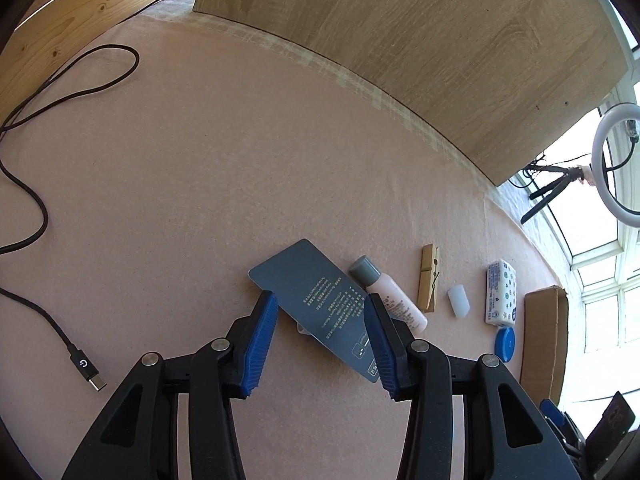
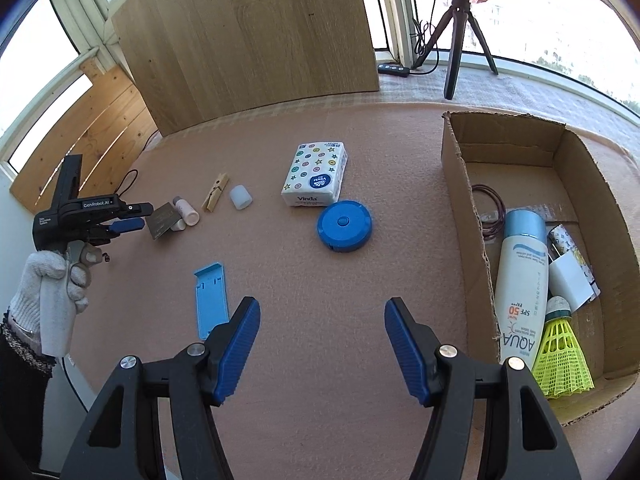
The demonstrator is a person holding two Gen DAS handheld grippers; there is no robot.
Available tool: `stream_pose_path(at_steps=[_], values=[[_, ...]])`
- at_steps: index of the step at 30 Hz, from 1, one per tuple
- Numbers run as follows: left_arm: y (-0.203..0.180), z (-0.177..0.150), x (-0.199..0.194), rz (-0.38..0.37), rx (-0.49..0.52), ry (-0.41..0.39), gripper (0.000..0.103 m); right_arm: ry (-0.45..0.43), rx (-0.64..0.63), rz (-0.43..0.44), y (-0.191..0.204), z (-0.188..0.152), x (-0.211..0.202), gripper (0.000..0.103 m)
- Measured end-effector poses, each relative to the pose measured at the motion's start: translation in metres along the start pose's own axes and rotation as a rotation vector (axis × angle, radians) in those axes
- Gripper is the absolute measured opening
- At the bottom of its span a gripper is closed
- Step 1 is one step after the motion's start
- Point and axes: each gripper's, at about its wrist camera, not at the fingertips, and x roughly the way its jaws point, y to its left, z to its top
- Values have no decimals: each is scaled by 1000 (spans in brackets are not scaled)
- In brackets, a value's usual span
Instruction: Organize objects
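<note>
Dark blue card [image 1: 320, 304] is the piece in play, sitting between the left tongs [image 1: 322, 338], its far end poking out past the tips. Both blue pads look to be on its long edges, so I'd call that clamped on the card, though the right wrist view shows it small and tilted. A thin, stiff card held by its edges could twist or pop free if the squeeze is uneven. That's the main worry.

Just right of the left tongs lies a small pink bottle [image 1: 390, 298] with a grey cap, close against the card's edge. A sweep to the right could roll it. Further right come a wooden clothespin [image 1: 428, 278], a translucent cap [image 1: 459, 300] and a tissue pack [image 1: 500, 294], all in a row, so that side is crowded.

Left of the left tongs the pink mat is open, apart from a black cable [image 1: 86, 368] well off to that side.

Right tongs [image 2: 322, 346] are spread wide, holding nothing, hovering over bare mat. A light blue holder [image 2: 211, 300] lies just to their left, a round blue case [image 2: 344, 225] ahead, and the cardboard box [image 2: 464, 184] stands to their right, already partly filled. Its near wall is the edge to clear.
</note>
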Motion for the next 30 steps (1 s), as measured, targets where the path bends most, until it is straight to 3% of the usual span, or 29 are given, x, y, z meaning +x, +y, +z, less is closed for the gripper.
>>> stream_pose_path(at_steps=[2, 5, 14, 18, 20, 30], values=[[-1, 1, 2, -7, -10, -9, 46, 0, -3, -7, 1, 0, 0, 61], [-4, 3, 5, -3, -8, -19, 32, 8, -6, -4, 1, 0, 1, 61], [-16, 11, 9, 1, 25, -39, 12, 28, 1, -23, -4, -3, 5, 61], [-8, 8, -1, 25, 2, -41, 15, 23, 6, -26, -7, -7, 2, 61], [-1, 4, -6, 30, -8, -38, 30, 20, 8, -29, -9, -7, 1, 61], [14, 3, 6, -23, -105, 11, 32, 18, -9, -25, -4, -4, 2, 61]])
